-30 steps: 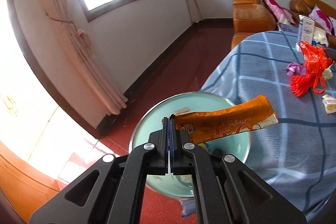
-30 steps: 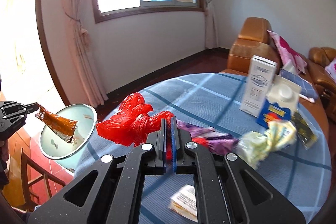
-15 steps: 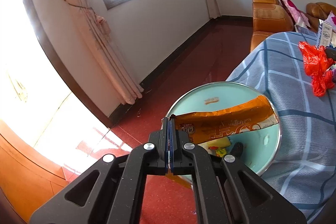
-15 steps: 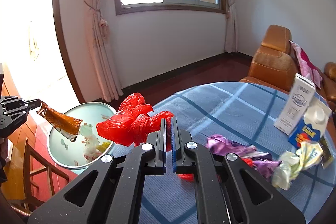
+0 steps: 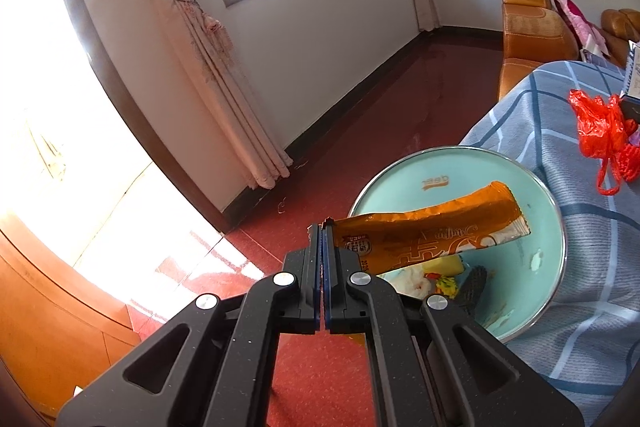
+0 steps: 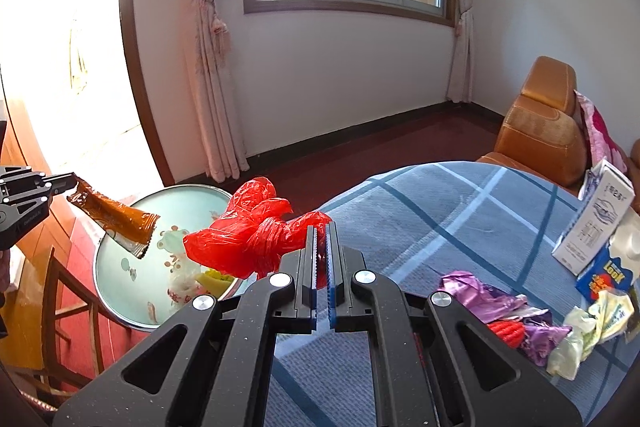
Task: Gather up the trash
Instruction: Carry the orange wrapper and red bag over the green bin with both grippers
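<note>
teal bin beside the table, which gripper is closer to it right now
Left. The left gripper holds the orange wrapper with its free end over the teal bin. The right gripper, shut on the red bag, is over the table edge beside the bin.

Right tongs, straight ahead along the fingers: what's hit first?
Probably the red bag they already pinch, bunched just ahead. Beyond it, likely the bin beside the table; depth unclear.
</note>
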The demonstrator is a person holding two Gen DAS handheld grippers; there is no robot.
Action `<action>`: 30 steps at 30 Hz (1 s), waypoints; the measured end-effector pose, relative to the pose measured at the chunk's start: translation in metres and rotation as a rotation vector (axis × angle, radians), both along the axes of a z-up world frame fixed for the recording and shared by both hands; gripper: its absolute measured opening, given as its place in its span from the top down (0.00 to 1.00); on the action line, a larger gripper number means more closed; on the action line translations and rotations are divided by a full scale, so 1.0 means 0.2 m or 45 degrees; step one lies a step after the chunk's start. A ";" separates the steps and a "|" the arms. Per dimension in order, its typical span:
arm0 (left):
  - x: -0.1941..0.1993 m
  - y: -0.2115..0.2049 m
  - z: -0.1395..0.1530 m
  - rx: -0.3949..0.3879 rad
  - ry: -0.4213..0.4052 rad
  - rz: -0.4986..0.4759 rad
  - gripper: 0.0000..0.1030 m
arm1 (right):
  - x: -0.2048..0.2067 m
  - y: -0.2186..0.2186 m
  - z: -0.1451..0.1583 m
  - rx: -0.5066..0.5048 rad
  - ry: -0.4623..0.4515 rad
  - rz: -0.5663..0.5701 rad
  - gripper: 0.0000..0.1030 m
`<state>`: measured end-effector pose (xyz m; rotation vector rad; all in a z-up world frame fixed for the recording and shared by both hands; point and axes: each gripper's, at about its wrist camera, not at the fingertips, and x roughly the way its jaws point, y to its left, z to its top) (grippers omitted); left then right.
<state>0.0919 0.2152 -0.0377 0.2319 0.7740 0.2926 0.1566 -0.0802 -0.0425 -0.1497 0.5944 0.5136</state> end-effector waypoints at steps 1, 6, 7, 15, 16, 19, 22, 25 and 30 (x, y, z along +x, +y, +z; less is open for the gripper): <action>0.00 0.01 -0.01 -0.001 0.002 0.005 1.00 | 0.00 0.01 0.00 -0.002 0.000 0.003 0.96; 0.01 0.04 -0.02 -0.006 0.007 0.025 1.00 | 0.01 0.07 -0.01 -0.019 0.005 0.032 0.96; 0.00 0.05 -0.02 -0.006 0.007 0.027 1.00 | 0.02 0.08 -0.02 -0.021 0.005 0.039 0.96; 0.01 0.08 -0.03 -0.013 0.014 0.050 1.00 | 0.03 0.16 -0.03 -0.034 0.010 0.079 0.96; 0.01 0.08 -0.03 -0.014 0.014 0.052 1.00 | 0.03 0.17 -0.03 -0.036 0.010 0.084 0.96; 0.01 0.09 -0.04 -0.018 0.017 0.059 1.00 | 0.03 0.19 -0.03 -0.043 0.011 0.097 0.96; 0.01 0.09 -0.04 -0.022 0.018 0.063 1.00 | 0.03 0.22 -0.04 -0.047 0.011 0.108 0.96; 0.01 0.09 -0.04 -0.026 0.018 0.064 1.00 | 0.02 0.23 -0.04 -0.049 0.013 0.119 0.96; 0.01 0.10 -0.04 -0.031 0.019 0.065 1.00 | 0.02 0.26 -0.04 -0.057 0.017 0.136 0.96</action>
